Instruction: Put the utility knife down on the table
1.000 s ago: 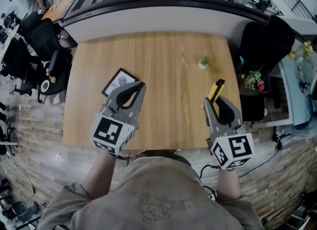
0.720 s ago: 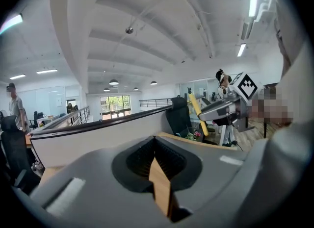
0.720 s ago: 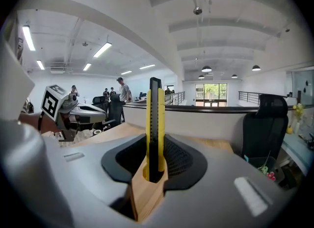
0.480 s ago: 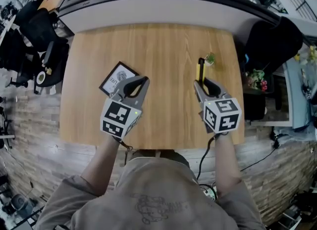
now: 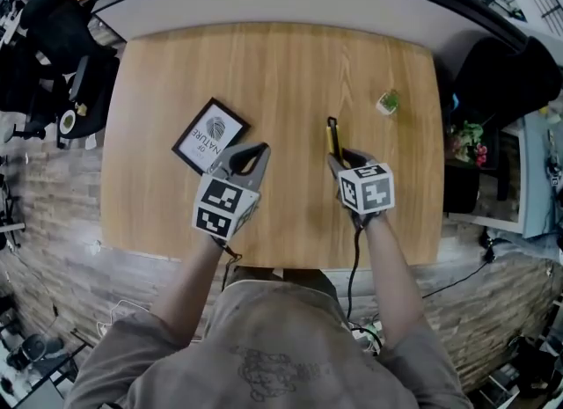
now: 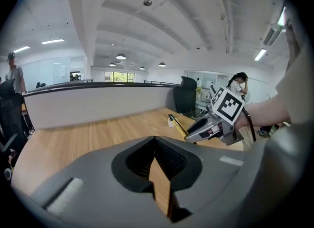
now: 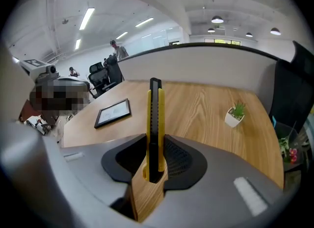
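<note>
My right gripper [image 5: 339,160] is shut on the yellow and black utility knife [image 5: 332,138], which sticks out forward from its jaws over the middle of the wooden table [image 5: 281,64]. In the right gripper view the knife [image 7: 155,119] stands edge-on between the pads, at the right gripper [image 7: 156,146]. From the left gripper view the knife [image 6: 177,125] slopes down toward the tabletop; I cannot tell whether it touches. My left gripper [image 5: 255,149] is shut with nothing in it, to the left of the knife.
A black picture frame [image 5: 209,135] lies flat just beyond the left gripper. A small potted plant [image 5: 387,101] stands at the right rear. A curved partition runs behind the table, with black chairs at both sides.
The right gripper has carried the knife leftward and forward, from the table's right edge to its middle. The left gripper has moved up closer to the picture frame.
</note>
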`<state>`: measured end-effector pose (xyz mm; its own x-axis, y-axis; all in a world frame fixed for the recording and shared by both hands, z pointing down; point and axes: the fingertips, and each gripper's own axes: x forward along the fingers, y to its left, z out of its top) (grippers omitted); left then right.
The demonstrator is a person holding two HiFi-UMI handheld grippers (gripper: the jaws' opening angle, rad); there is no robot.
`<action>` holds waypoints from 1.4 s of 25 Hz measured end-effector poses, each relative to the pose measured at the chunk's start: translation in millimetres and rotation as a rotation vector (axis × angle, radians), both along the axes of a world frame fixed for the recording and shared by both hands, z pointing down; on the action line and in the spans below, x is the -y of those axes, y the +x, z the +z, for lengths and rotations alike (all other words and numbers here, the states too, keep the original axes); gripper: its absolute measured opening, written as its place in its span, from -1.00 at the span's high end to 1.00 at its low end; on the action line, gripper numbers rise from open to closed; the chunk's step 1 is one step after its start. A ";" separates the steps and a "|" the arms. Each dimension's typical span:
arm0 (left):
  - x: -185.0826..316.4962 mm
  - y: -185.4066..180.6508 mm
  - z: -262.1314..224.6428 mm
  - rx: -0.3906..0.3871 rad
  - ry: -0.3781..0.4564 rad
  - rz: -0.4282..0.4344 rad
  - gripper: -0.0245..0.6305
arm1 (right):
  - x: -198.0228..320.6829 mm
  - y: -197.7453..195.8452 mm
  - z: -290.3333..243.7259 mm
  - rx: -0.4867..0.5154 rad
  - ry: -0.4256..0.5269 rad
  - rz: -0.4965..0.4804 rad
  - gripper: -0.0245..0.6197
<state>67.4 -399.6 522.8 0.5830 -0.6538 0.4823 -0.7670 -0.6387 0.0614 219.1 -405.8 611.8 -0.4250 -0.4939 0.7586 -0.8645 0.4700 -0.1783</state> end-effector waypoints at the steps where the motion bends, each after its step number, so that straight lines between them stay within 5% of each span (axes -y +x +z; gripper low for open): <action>1: 0.0 -1.1 9.5 0.009 -0.016 0.001 0.93 | -0.4 -1.0 12.2 -0.005 -0.023 -0.002 0.55; 11: -18.5 -8.2 64.9 0.051 -0.137 0.041 0.93 | -13.0 -11.0 101.0 -0.069 -0.188 -0.009 0.55; 23: -31.3 -6.2 68.1 0.065 -0.127 0.076 0.93 | -18.7 -10.5 114.6 -0.134 -0.184 0.006 0.54; 29: -25.7 -12.9 23.6 0.040 -0.053 0.066 0.93 | -10.9 -5.7 46.7 -0.076 -0.058 0.054 0.54; 35: -21.9 -14.7 -52.7 0.012 0.084 0.069 0.93 | -11.7 -9.6 -83.1 0.026 0.189 0.030 0.55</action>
